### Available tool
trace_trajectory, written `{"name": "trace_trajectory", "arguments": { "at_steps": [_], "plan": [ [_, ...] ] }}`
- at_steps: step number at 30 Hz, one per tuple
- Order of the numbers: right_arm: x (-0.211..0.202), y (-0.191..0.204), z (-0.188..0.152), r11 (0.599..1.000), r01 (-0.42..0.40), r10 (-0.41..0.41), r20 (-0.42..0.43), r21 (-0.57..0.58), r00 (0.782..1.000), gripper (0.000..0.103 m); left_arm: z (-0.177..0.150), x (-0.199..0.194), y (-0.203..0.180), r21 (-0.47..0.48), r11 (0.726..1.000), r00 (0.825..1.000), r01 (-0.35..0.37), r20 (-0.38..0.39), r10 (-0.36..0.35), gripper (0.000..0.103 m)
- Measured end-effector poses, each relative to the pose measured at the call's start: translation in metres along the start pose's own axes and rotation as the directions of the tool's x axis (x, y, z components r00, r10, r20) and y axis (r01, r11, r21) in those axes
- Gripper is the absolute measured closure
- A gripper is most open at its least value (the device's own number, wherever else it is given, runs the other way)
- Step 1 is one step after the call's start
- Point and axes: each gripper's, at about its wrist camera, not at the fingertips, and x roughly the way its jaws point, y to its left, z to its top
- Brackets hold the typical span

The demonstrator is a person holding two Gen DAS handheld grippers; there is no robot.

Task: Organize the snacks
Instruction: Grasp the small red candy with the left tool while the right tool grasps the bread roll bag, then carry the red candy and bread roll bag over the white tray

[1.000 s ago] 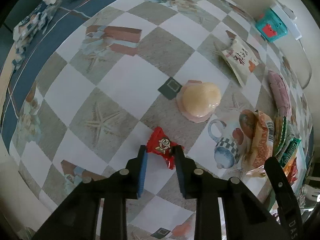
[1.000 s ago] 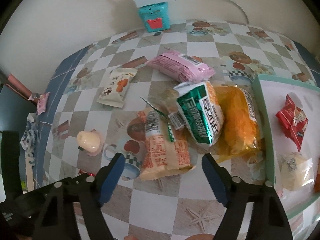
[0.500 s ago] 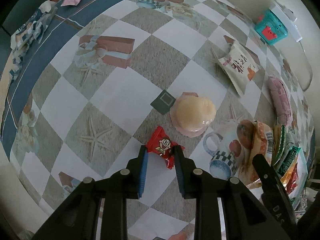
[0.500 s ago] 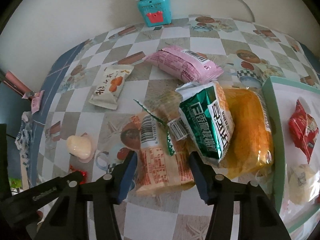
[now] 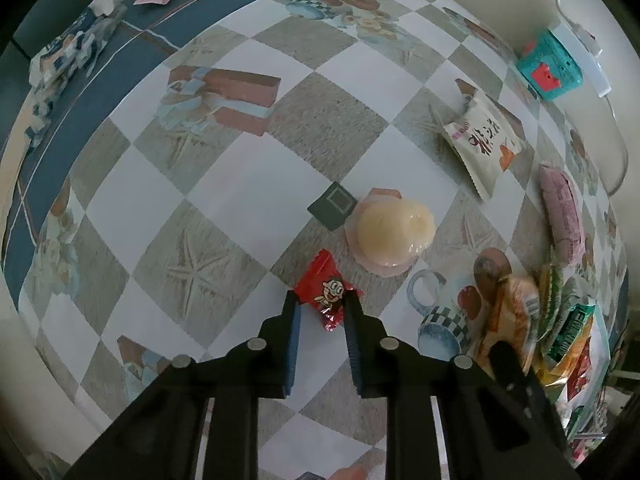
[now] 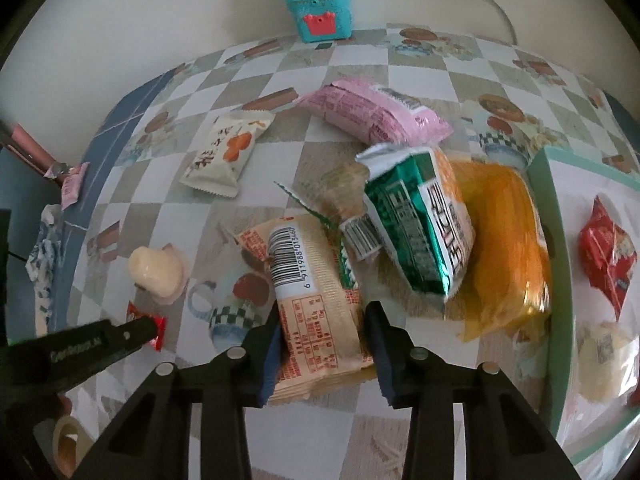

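Note:
A small red candy lies on the checkered tablecloth, and my left gripper points straight down over it. Its jaws are closing, and both pads press the wrapper's sides. In the right wrist view the left gripper shows at the left with the red candy at its tip. My right gripper is closing on a beige snack packet with a barcode. Its pads touch both long edges of the packet, which lies at the front of a snack pile.
A jelly cup sits just past the candy. The pile holds a green packet, an orange packet and a pink packet. A white packet lies apart. A green tray at the right holds a red packet.
The right jaws have swung in from wide apart to grip the beige packet. The left jaws have narrowed a little onto the red candy, and the left hand has drifted slightly.

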Motion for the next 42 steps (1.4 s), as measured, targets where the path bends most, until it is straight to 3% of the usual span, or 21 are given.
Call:
{"name": "trace_trajectory", "arguments": {
  "at_steps": [10,17,21,33,42],
  "plan": [
    [-0.021,0.001,-0.035,1.000,0.007,-0.008,-0.046,-0.028,0.999,0.063,-0.019,-0.009,0.007,0.010,0.998,0.998,0.066,-0.020,-0.066,0.087],
    [-0.053,-0.013,-0.059,1.000,-0.004,0.004,-0.026,-0.006,1.000,0.063,-0.037,-0.036,0.006,0.053,0.996,0.996,0.077,0.033,-0.079,0.087],
    [-0.071,-0.027,-0.070,0.999,-0.032,0.032,-0.013,0.028,0.999,0.063,-0.051,-0.053,0.003,0.073,0.990,0.991,0.124,0.042,-0.127,0.087],
    [-0.113,-0.075,-0.056,0.991,-0.070,0.060,0.091,0.117,0.994,0.063,-0.071,-0.076,-0.038,0.148,0.985,0.987,0.086,0.122,-0.104,0.087],
    [-0.139,-0.135,-0.054,0.971,-0.044,0.008,0.155,0.233,0.988,0.063,-0.101,-0.100,-0.080,0.245,0.966,0.977,0.083,0.170,-0.127,0.087]
  ]
}}
